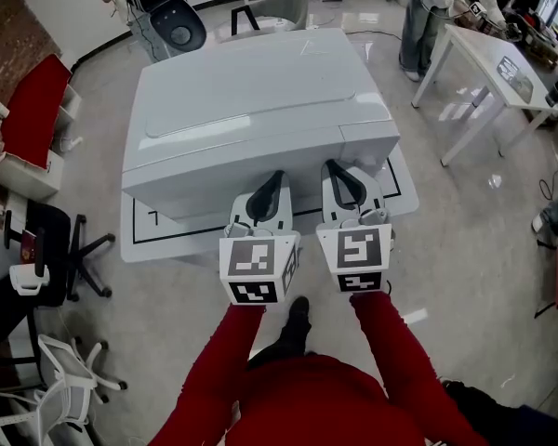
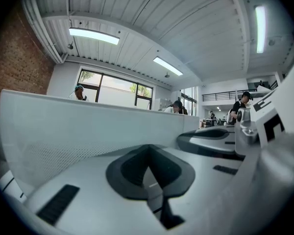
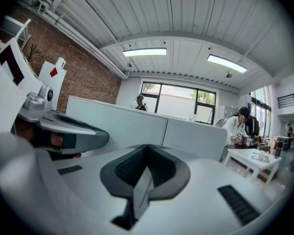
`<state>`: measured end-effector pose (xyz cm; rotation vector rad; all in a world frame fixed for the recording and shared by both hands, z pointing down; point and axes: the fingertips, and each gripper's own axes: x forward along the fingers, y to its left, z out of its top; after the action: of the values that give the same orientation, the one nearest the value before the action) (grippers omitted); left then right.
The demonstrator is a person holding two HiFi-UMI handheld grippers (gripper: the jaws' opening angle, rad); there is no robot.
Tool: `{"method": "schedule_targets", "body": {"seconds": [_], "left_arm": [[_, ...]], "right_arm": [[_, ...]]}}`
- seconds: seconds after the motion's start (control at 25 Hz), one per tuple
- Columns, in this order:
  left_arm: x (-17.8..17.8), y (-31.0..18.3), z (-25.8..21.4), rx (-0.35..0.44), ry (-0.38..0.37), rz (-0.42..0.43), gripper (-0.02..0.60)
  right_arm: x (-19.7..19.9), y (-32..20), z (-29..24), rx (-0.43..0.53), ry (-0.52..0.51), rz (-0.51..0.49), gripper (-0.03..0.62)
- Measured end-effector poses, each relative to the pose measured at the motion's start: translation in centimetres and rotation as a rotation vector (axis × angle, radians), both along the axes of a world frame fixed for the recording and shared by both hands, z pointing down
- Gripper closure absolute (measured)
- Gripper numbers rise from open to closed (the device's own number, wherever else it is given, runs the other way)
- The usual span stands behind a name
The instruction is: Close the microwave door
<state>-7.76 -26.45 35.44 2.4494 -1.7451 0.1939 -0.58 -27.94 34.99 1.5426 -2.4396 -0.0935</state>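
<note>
Now the left gripper [image 1: 275,180] and right gripper [image 1: 335,169] are hovering side by side, jaws pressed together, empty, before the white box [image 1: 251,100].

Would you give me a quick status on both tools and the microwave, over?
Left tool shut, empty. Right tool shut, empty. Both at microwave front; door looks closed. Nothing in the way.

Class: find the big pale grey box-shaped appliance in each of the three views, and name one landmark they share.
Head view: pale grey box-shaped appliance, centre, upper half.
Left gripper view: its front wall spans left to centre.
Right gripper view: its front wall crosses the centre.
Shared landmark: the vertical seam in that front.
</note>
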Motion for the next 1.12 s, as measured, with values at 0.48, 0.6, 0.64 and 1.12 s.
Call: {"method": "schedule_targets", "body": {"seconds": [0.48,0.6,0.64,1.12], "left_arm": [[0.4,0.6,0.5,-0.004,0.045,0.045,0.572],[1.2,1.7,-0.2,0.035,0.070,0.126,0.572],[1.5,2.2,-0.3,0.045,0.079,0.155,0.572],[1.1,8.5,0.0,0.028,0.067,0.360,0.572]], "right_arm": [[0.0,1.1,-1.3,0.027,-0.069,-0.062,0.580],[0.3,2.7,-2.5,-0.005,-0.206,-0.164,0.580],[0.3,3.5,-2.7,-0.026,-0.257,-0.214,0.580],[4.7,12.0,-1.4,-0.126,-0.377,-0.452,0.580]]}}
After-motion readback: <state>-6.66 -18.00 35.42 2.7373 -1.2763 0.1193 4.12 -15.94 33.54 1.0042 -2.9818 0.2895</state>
